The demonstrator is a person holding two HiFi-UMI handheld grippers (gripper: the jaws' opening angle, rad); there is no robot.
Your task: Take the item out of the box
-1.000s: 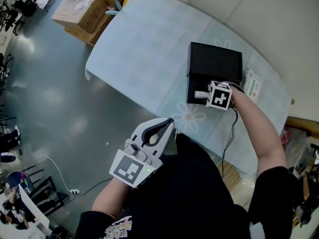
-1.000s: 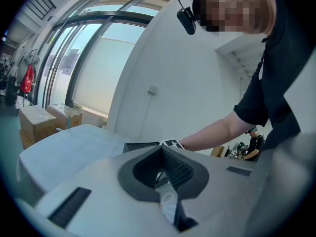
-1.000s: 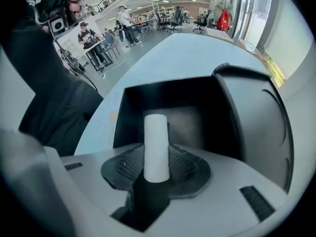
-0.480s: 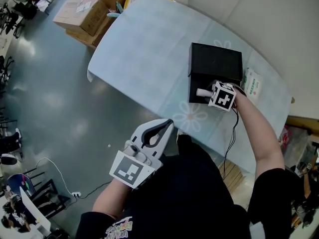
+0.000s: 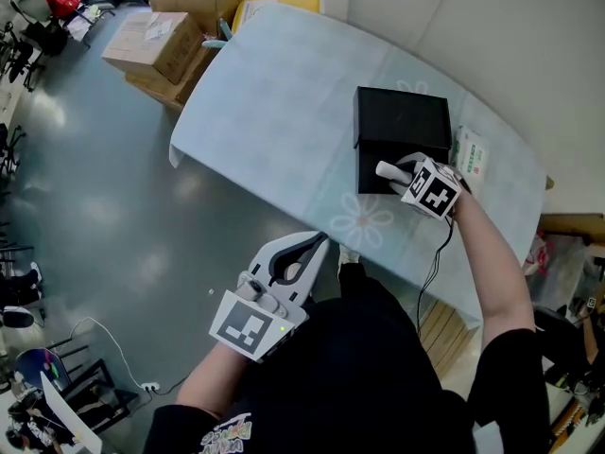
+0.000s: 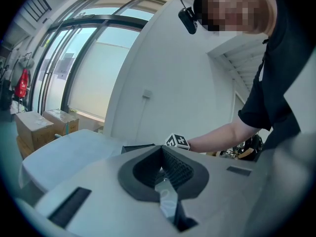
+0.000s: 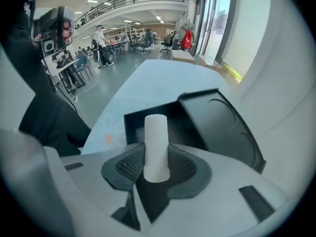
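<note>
We see a long table with rounded ends, covered by a pale blue cloth that hangs over its edges and bears a faint flower print. Directly on it, toward its right end, sits a black box, open on the side nearest us. Just beside the box, to its right, lies a small white and green packet. The table stands on a glossy grey floor, where cardboard boxes are stacked by its far left end

There's the white cylinder, gripped between the right gripper's pads and poking straight out ahead. The black box lies open just beyond, its lid swung off to the right.
</note>
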